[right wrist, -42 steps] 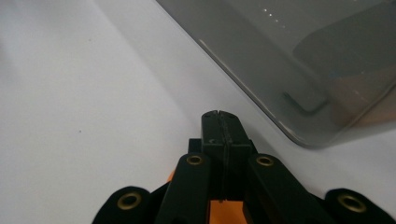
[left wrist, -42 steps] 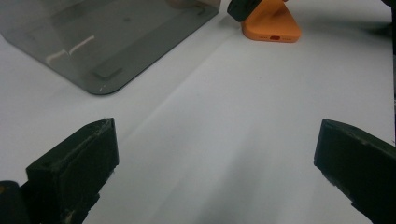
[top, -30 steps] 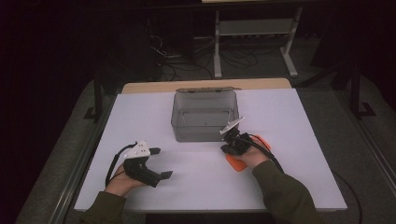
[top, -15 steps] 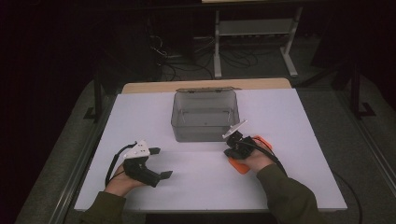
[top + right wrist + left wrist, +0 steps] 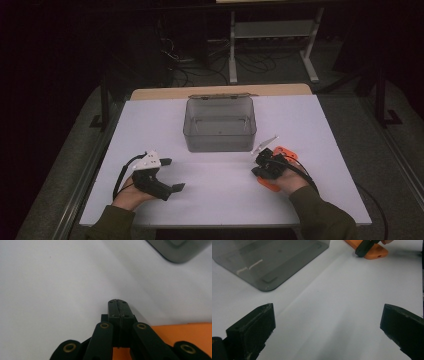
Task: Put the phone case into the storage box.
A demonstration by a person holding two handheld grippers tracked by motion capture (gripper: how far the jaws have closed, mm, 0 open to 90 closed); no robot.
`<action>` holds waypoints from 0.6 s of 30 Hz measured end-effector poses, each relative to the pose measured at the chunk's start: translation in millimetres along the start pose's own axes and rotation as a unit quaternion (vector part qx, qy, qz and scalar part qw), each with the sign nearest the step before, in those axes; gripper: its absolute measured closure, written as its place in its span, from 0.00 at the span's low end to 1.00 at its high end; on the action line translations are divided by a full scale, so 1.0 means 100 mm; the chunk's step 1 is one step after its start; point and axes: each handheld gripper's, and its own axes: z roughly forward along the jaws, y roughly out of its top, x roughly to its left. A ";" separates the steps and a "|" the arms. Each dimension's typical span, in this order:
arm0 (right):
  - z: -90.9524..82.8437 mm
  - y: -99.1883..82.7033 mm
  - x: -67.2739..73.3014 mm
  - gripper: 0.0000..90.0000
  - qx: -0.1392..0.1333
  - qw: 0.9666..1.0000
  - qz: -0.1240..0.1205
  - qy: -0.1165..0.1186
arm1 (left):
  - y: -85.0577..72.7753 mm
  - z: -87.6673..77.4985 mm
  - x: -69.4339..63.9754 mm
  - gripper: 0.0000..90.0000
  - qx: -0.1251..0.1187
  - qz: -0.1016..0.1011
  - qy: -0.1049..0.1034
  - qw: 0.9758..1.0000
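The box (image 5: 220,124) sits mid-table (image 5: 330,120) near the far edge; left gripper (image 5: 170,175) front-left, right gripper (image 5: 260,162) front-right.

You had two grippers on one table (image 5: 215,200): the left gripper (image 5: 170,175) and the right gripper (image 5: 256,165). There was one clear box (image 5: 220,125), and one orange piece (image 5: 270,184) lay at your right hand.

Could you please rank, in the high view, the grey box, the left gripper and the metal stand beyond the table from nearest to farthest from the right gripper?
From the right gripper:
1. Grey box, just up and left of it on the table.
2. Left gripper, across the table near the front edge.
3. Metal stand, on the floor behind the table.
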 end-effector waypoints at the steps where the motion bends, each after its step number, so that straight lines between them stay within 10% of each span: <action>1: -0.03 -0.05 -0.01 0.99 0.002 1.000 0.002 -0.002 | 0.00 0.00 0.00 0.00 0.000 -0.001 0.000 1.000; 18: -0.35 -0.55 -0.17 0.99 0.012 0.999 0.037 -0.036 | 0.00 0.01 -0.01 0.00 0.002 0.001 0.001 1.000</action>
